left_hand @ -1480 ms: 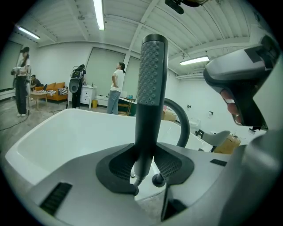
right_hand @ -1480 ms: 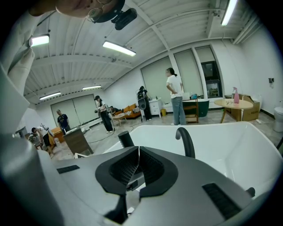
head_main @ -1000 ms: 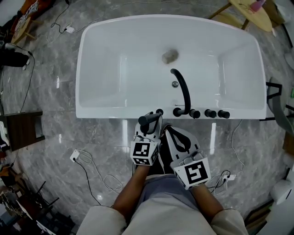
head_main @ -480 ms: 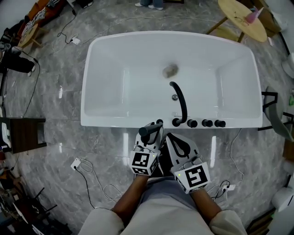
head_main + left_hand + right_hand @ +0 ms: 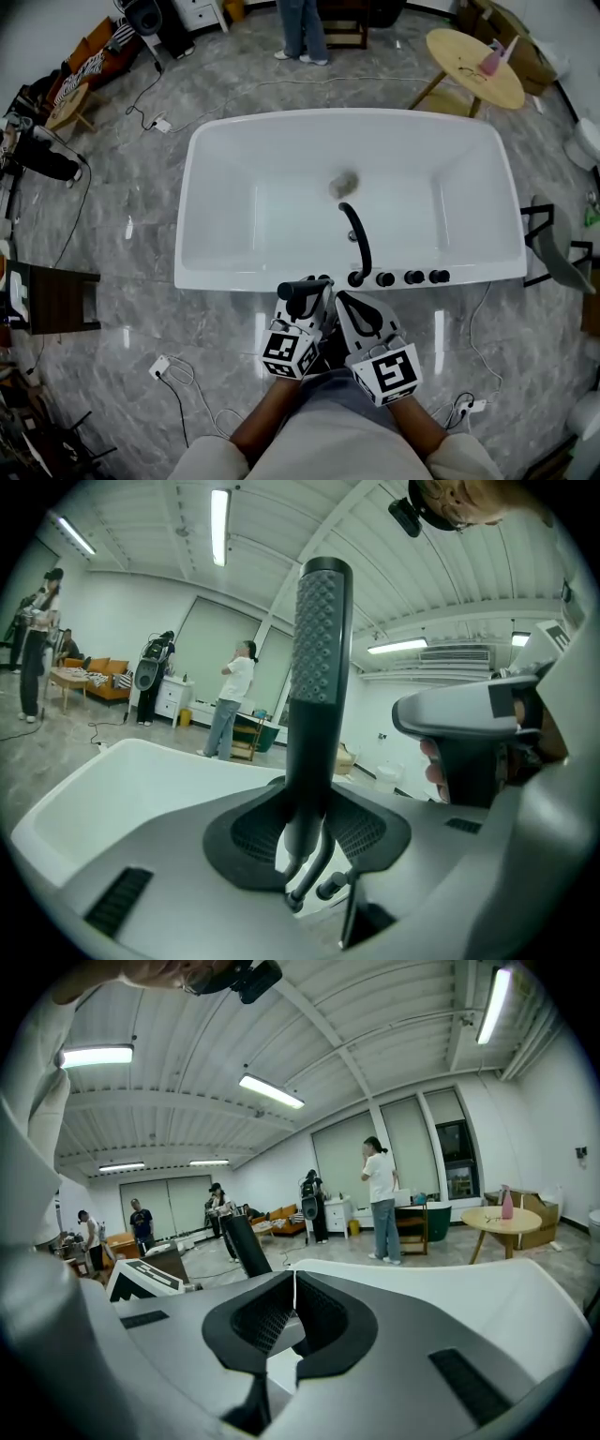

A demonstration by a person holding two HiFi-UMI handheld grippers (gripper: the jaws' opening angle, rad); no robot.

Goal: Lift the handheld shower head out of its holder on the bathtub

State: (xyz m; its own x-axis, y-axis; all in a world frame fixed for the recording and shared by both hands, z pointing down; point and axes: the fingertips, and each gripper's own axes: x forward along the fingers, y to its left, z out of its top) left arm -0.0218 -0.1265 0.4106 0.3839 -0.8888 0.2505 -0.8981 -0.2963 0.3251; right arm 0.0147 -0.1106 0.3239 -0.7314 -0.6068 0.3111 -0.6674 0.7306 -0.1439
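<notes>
Grey marble floor (image 5: 122, 234), white bathtub (image 5: 216, 141) ahead. Over the last second the head view has drawn back, yet the left gripper (image 5: 311, 302) stays clenched on the shower head (image 5: 300, 287) at the near rim (lift judged done). Only its own view shows the studded handle upright between the pads. The right gripper (image 5: 292, 1321) is closed, empty.

- The right gripper (image 5: 293, 1302) has its grey plastic jaws with black ribbed pads pressed together, with nothing between them.
- Up and left of the tips, a black cylindrical handheld shower head (image 5: 246, 1246) slants above a white cube with black square markers (image 5: 145, 1281).
- Beyond the jaws lies a glossy white bathtub (image 5: 450, 1297).
- Far right stands a round wooden table (image 5: 506, 1215).
</notes>
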